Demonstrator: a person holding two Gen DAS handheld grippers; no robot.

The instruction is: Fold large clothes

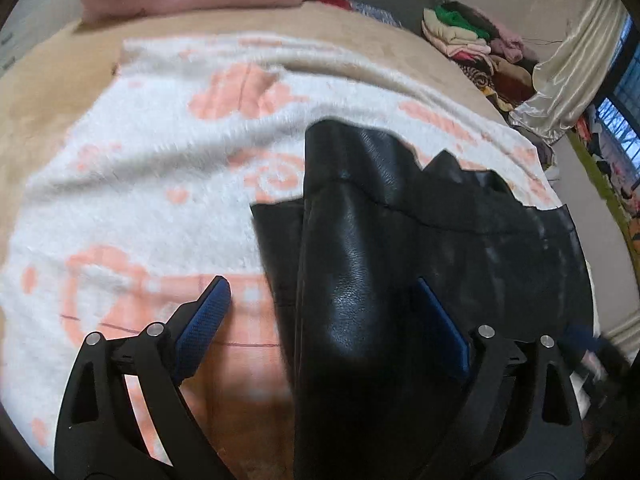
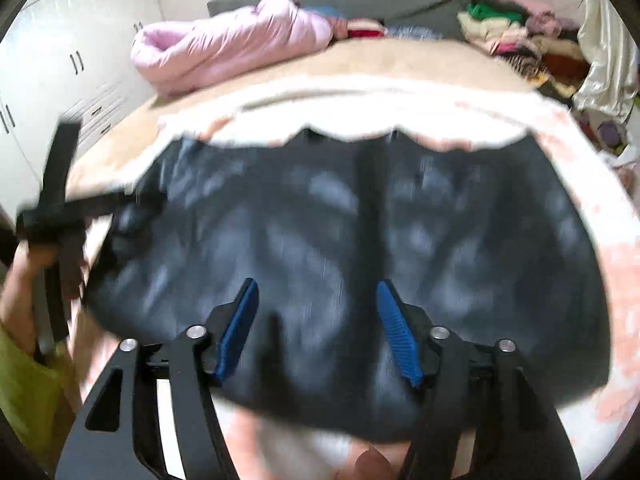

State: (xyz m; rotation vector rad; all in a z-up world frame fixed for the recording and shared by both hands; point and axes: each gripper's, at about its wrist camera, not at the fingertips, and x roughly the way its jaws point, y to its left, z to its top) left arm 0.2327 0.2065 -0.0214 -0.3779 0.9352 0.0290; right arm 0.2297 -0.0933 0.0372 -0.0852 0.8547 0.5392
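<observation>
A black leather garment (image 1: 360, 240) lies spread on a white blanket with orange patterns (image 1: 140, 160). In the left wrist view a raised fold of it runs up between the jaws of my left gripper (image 1: 320, 286), which stand wide apart. The left pad is off the leather, over the blanket. In the blurred right wrist view the garment (image 2: 320, 208) fills the middle, and my right gripper (image 2: 316, 286) hovers over its near part with a gap between its blue pads (image 2: 236, 332). At that view's left edge a hand (image 2: 20, 288) holds the other gripper by the garment's left end.
The blanket (image 2: 600, 240) covers a tan bed (image 1: 40, 120). A pink quilt (image 2: 224, 52) lies rolled at the far side, with a pile of folded clothes (image 2: 520, 32) at the far right. White wardrobe doors (image 2: 60, 60) stand to the left, a pale curtain (image 1: 568, 80) to the right.
</observation>
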